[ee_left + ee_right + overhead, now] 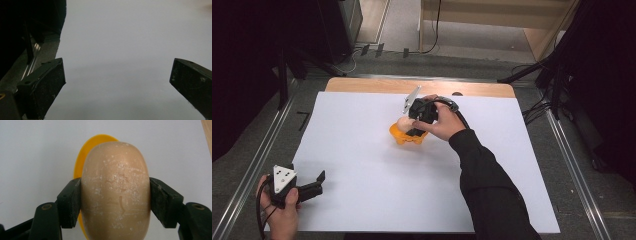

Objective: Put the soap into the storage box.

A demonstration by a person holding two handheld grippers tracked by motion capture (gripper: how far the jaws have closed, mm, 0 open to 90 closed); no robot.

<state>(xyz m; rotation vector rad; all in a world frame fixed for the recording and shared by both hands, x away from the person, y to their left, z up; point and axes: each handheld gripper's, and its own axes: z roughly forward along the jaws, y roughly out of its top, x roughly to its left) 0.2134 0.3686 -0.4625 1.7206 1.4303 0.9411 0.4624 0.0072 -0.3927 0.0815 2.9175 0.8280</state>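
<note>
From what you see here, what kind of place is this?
Probably a recording lab: a table under white paper, dark stands and cables around it.

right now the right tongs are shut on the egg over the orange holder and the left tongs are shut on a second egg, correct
Not quite. The left tongs are open with nothing between them, as the left gripper view shows. The rest holds: the right tongs are shut on the egg over the orange holder.
</note>
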